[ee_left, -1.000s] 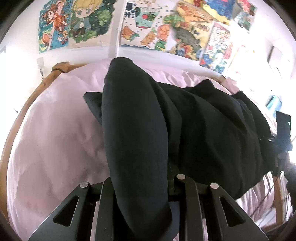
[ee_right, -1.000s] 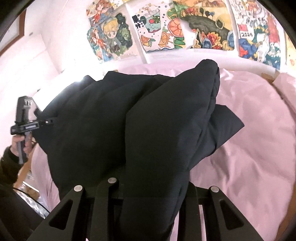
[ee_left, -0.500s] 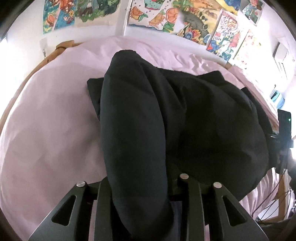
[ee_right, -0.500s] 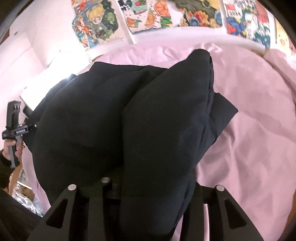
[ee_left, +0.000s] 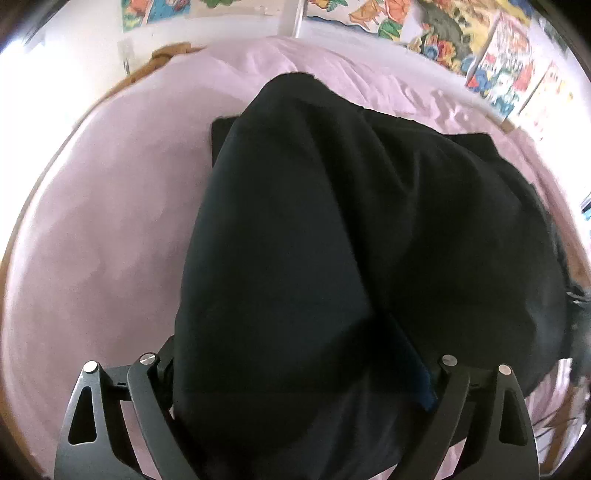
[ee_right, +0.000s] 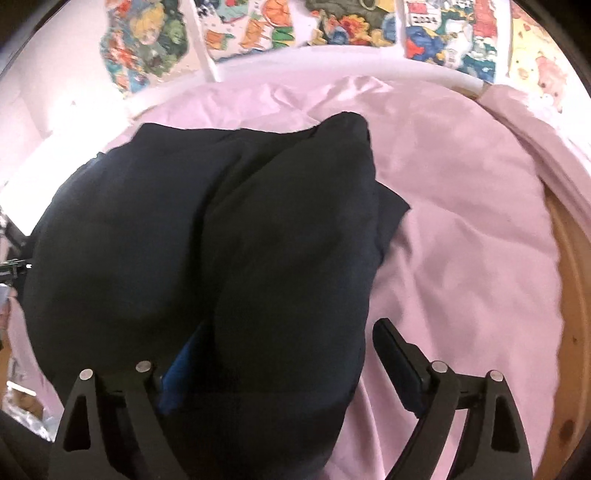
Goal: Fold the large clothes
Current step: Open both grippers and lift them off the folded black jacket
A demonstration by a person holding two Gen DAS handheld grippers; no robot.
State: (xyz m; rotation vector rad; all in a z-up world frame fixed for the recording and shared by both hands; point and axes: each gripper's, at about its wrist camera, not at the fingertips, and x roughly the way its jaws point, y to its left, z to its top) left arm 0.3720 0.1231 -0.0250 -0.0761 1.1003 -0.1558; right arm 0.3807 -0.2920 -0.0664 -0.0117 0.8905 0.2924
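A large black padded garment lies folded over on a pink bedsheet. It also fills the right wrist view. My left gripper has its jaws spread wide, with a thick fold of the garment lying between them. My right gripper is also spread wide; the fold lies against its left finger, and its right finger stands apart from the cloth over the sheet.
The wooden bed frame curves along the right edge. A wall with colourful cartoon posters stands behind the bed. Bare pink sheet lies right of the garment.
Both grippers have opened from a tight pinch on the garment's folds. Both have dropped lower towards the bed, and the garment has come down onto the sheet.
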